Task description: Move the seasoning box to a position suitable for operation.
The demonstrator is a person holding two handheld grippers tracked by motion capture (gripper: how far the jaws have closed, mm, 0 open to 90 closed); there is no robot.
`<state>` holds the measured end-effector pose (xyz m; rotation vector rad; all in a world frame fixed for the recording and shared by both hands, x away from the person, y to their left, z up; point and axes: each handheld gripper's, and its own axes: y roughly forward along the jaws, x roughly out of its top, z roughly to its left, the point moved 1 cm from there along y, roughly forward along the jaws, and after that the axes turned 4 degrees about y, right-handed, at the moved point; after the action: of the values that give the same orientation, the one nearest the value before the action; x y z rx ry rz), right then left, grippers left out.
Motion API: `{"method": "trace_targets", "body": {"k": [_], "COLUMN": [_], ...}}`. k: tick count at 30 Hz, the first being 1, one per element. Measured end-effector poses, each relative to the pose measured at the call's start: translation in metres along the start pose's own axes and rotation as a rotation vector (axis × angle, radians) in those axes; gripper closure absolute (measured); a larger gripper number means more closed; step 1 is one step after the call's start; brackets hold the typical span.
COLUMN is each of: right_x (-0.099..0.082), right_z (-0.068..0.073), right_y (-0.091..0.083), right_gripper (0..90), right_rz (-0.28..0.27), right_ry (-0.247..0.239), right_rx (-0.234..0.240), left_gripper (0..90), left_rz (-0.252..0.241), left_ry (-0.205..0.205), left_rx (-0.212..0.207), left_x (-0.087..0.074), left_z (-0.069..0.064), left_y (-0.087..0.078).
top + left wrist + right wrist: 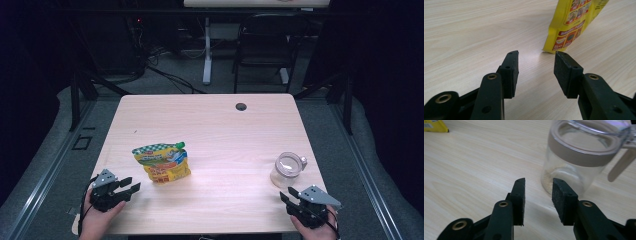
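Observation:
A yellow spouted pouch (162, 162) with a green cap stands on the wooden table (215, 125), left of centre. My left gripper (129, 187) rests near the front left edge, open and empty, its jaws aimed at the pouch's lower corner (571, 27), a short gap away. A clear glass jar (287, 169) with a grey collar and an open lid stands at the right. Just in front of the jar (576, 157), my right gripper (288, 196) is open with nothing between its jaws.
The table has a round cable hole (241, 106) near its far edge. Beyond the table stand a dark chair (262, 47) and a white desk leg (207, 50), with cables on the floor.

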<state>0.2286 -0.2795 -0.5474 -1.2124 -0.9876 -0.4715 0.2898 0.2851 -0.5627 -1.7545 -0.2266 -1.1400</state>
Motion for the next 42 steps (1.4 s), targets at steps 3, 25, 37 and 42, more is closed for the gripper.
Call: {"method": "trace_targets", "body": {"k": [3,25,37,42], "right_x": [0.0,0.022,0.029,0.032], "right_z": [-0.008,-0.058,-0.087,-0.094], "right_y": [-0.003,0.002,0.039,0.047], "right_gripper": [65.8,69.9,71.1,71.1], "right_rz": [-0.014,0.038,0.043,0.044], "right_ry": [0.044,0.101,0.095,0.108], "right_rx": [-0.008,-0.17,-0.172,-0.161], "left_gripper": [56.3,55.9,57.2,57.2], "left_rz": [0.003,-0.019,-0.002,0.001], "left_ry": [0.01,0.003,-0.022,-0.033], "left_rx": [-0.002,0.009,0.035,0.044], "left_x": [0.0,-0.007,-0.017,-0.021], "left_z": [-0.001,-0.004,-0.007,-0.006], "left_y": [0.0,-0.015,-0.023,-0.028]}}
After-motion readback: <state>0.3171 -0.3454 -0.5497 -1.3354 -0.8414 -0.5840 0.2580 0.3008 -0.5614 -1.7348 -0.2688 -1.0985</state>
